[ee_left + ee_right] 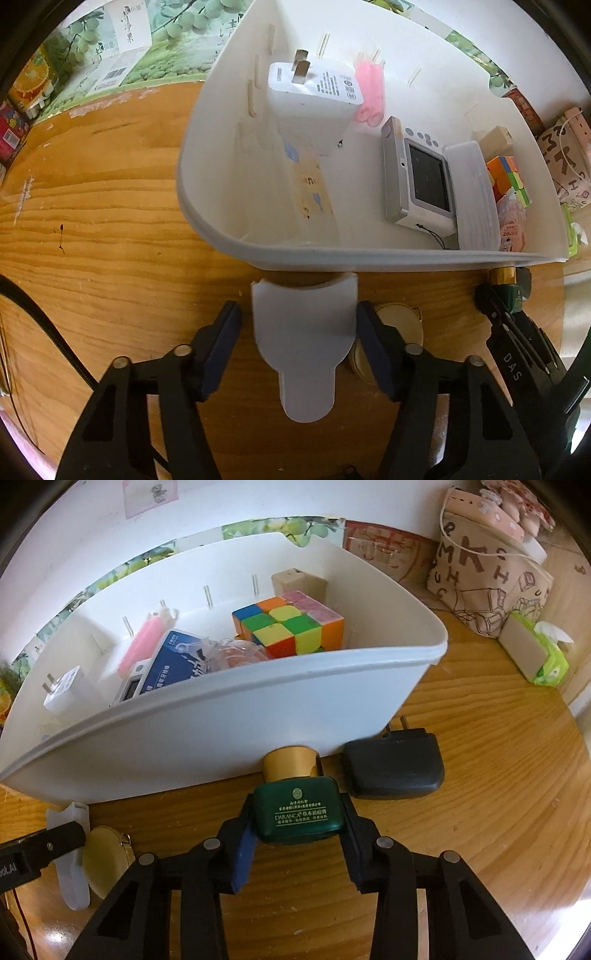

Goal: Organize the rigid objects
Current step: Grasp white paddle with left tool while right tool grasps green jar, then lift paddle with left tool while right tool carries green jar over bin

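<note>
A white bin (221, 229) (184, 746) stands on the wooden table and holds a white charger (310, 107), a pink item (371, 92), a grey device (417, 177), a colour cube (291, 627) and other items. My left gripper (299, 332) is open around a white plastic piece (303, 332) lying before the bin's near wall; the pads stand just off its sides. My right gripper (299, 819) is shut on a green bottle with a gold cap (297, 808), low at the bin's wall.
A black charger (393, 768) lies right of the bottle. A round tan disc (399, 325) (107, 860) lies between the grippers. A patterned pouch (484, 579) and a tissue pack (535, 657) sit at the far right. Boxes (125, 55) stand behind.
</note>
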Demonstrator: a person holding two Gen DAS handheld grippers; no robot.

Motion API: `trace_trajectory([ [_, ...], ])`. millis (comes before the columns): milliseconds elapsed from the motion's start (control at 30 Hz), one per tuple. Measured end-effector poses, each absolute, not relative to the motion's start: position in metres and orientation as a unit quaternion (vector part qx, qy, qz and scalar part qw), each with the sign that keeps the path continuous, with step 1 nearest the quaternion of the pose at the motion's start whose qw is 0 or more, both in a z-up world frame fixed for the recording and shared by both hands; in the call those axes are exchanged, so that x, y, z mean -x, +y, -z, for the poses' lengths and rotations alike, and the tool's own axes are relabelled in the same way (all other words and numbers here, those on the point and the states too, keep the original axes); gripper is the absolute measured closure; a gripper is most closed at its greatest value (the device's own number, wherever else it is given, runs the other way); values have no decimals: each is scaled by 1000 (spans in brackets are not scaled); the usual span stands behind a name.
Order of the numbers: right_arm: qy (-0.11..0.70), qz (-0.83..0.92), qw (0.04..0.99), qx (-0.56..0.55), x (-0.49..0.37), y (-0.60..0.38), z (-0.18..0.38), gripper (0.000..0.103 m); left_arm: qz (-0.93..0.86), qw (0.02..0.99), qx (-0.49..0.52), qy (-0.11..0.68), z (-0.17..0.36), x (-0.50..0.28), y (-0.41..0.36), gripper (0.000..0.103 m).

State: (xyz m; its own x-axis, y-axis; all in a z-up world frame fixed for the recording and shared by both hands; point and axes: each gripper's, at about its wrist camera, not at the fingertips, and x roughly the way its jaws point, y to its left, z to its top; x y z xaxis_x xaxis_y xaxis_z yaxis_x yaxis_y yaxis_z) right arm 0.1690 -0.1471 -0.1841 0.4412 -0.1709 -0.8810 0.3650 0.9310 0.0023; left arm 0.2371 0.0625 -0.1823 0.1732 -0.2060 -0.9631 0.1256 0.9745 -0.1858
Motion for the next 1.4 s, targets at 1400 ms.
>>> trace_trajectory([
  [1400,530,58,846,-21,-137,-59,161,62,65,794,116,593,162,-208,159,43],
])
